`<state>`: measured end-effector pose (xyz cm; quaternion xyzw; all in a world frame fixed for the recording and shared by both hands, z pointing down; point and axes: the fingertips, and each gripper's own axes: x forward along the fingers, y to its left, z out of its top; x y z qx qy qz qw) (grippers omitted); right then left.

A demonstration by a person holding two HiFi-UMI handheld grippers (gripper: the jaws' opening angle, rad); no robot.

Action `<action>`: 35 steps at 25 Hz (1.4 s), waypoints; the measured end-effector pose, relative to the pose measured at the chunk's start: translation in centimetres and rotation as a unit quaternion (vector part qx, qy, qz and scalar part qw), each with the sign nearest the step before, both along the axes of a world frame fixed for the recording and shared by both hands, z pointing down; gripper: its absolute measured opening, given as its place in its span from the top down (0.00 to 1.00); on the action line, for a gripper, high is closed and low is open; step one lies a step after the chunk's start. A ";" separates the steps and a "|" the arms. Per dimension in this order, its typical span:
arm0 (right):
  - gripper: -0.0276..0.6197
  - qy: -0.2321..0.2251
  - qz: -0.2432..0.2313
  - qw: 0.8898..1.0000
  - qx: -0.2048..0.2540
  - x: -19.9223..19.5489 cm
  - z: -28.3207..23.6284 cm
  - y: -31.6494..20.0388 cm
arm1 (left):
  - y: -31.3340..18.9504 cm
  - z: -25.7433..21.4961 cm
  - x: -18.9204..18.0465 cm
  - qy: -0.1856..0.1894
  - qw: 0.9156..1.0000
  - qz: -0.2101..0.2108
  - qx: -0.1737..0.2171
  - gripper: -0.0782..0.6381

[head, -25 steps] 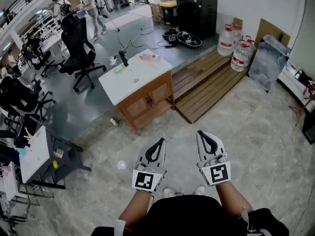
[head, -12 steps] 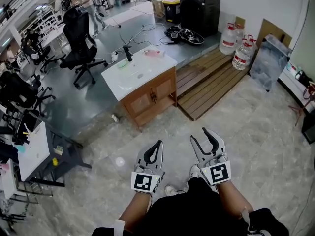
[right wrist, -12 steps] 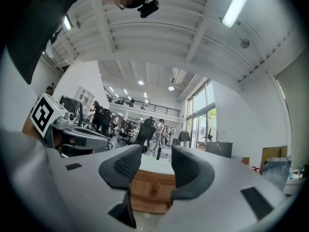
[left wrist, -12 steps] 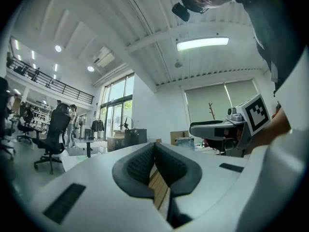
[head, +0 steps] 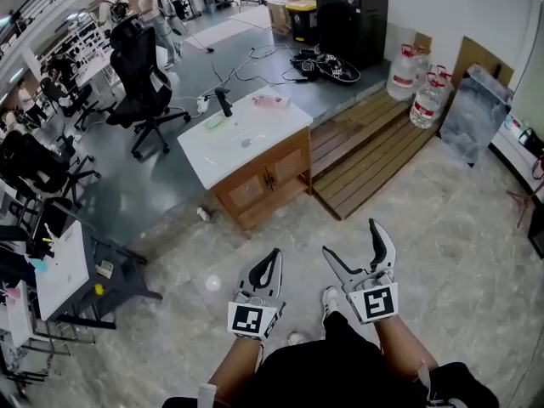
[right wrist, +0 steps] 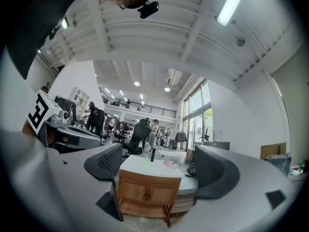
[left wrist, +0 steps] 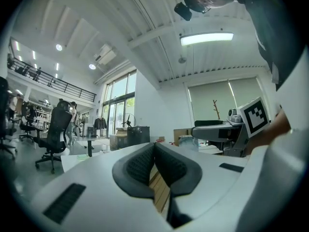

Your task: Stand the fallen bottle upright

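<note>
A pale, pinkish bottle [head: 266, 100] lies on its side at the far end of a white countertop [head: 234, 147], in the upper middle of the head view. It is too small to make out in detail. The countertop caps a small wooden cabinet [head: 268, 181] with two doors. Left of the fallen bottle on the same top a dark bottle [head: 223, 103] stands upright, and nearer the left edge lies a small greenish thing [head: 212, 121].

Both grippers are low in the frame, well apart from the cabinet, above a pale marbled floor [head: 442, 228]. The right gripper [head: 350, 238] has its jaws spread wide with nothing between them. They have just been opening, and its own view frames the cabinet in the gap. The left gripper [head: 274, 257] has its jaws closed together, pads meeting at the tip, and holds nothing.

To the right of the cabinet lies a slatted wooden platform [head: 365, 155]. Beyond it, big water jugs [head: 429, 100] stand against the wall at the upper right. A black office chair [head: 140, 79] stands at the upper left, and a tangle of cables [head: 327, 66] lies near the top centre.
</note>
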<state>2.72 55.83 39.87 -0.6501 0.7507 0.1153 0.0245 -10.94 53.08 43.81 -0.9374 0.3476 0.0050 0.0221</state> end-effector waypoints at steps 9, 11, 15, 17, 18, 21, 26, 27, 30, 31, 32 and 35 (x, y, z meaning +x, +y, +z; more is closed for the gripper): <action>0.03 0.002 0.005 1.000 -0.010 6.0 0.0 -8.2 | -7.4 0.0 5.1 -0.016 1.000 -0.002 -0.004 0.87; 0.03 0.002 0.000 1.000 -0.017 7.2 0.4 -9.7 | -8.8 0.2 6.3 -0.016 1.000 -0.005 -0.004 0.87; 0.03 0.012 -0.012 1.000 -0.021 9.8 0.5 -12.6 | -11.6 0.0 8.6 -0.021 1.000 -0.016 -0.004 0.87; 0.03 0.018 -0.017 1.000 -0.018 11.3 0.3 -13.9 | -12.7 -0.1 9.9 -0.022 1.000 -0.020 -0.005 0.87; 0.03 0.018 -0.019 0.999 -0.019 12.0 0.4 -14.5 | -13.2 -0.1 10.6 -0.022 1.000 -0.021 -0.006 0.87; 0.03 0.017 -0.026 0.999 -0.021 13.8 0.6 -16.1 | -14.5 0.1 12.6 -0.023 0.999 -0.025 -0.009 0.87; 0.03 0.008 -0.036 0.997 -0.061 16.2 1.9 -18.0 | -16.2 0.5 15.2 -0.020 0.999 -0.036 -0.012 0.87; 0.03 0.007 -0.039 0.998 -0.058 16.6 1.9 -18.4 | -16.5 0.6 15.6 -0.019 0.999 -0.039 -0.014 0.87; 0.03 0.015 -0.047 0.997 -0.063 17.5 2.3 -19.4 | -17.4 0.6 16.4 -0.019 0.999 -0.045 -0.017 0.87; 0.03 0.016 -0.048 0.996 -0.069 17.7 2.4 -19.8 | -17.7 0.6 16.5 -0.020 0.999 -0.047 -0.017 0.87; 0.03 0.017 -0.049 0.996 -0.068 17.9 2.3 -20.2 | -18.1 0.6 16.5 -0.019 0.998 -0.049 -0.017 0.87; 0.03 0.019 -0.050 0.997 -0.059 18.1 2.3 -21.9 | -19.8 0.8 16.4 -0.020 0.998 -0.055 -0.019 0.87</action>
